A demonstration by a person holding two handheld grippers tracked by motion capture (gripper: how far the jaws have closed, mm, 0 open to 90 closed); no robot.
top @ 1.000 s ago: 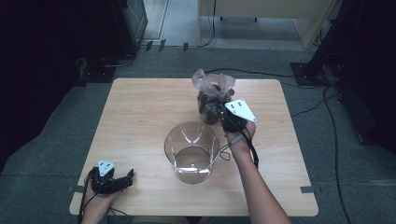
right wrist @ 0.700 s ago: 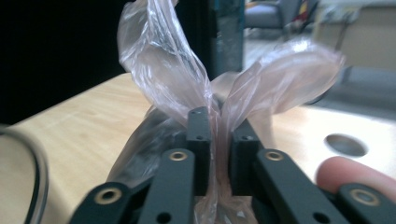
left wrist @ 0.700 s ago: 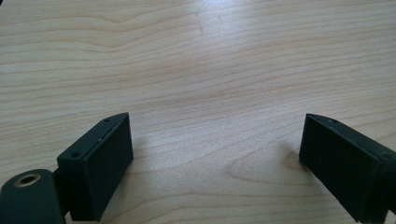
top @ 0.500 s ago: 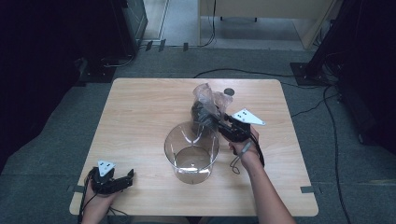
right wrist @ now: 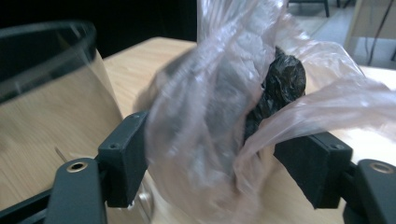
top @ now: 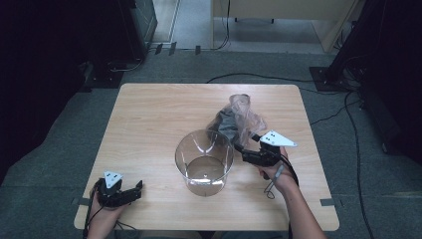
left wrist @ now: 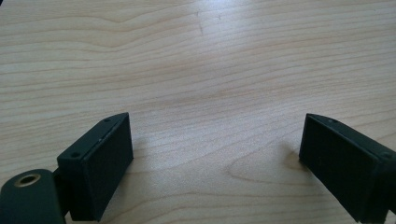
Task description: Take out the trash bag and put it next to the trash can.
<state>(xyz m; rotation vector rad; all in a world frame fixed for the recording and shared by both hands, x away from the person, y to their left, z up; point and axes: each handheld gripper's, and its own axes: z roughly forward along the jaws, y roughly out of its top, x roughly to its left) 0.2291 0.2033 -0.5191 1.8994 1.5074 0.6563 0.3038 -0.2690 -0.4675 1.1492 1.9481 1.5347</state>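
Note:
A crumpled clear plastic bag [top: 240, 115] with a dark lump inside sits on the wooden table [top: 149, 114], just behind and to the right of a clear round container [top: 204, 159]. My right gripper [top: 240, 148] points at the bag from the near side. In the right gripper view its jaws have just been opening and stand wide, with the bag [right wrist: 205, 121] and its dark lump [right wrist: 282, 81] loosely between them and the container's wall [right wrist: 46, 98] at the left. My left gripper [top: 135, 189] rests open at the near left corner, with bare wood between its jaws [left wrist: 215, 158].
Cables [top: 259, 77] run over the grey floor behind the table. Dark cabinets [top: 50, 50] stand at the far left, and dark equipment [top: 388, 64] at the right. The table's left half is bare wood.
My right gripper has come down and toward the near edge with the bag. Its jaws, shut on the bag a second ago, have spread. The left gripper has stayed put.

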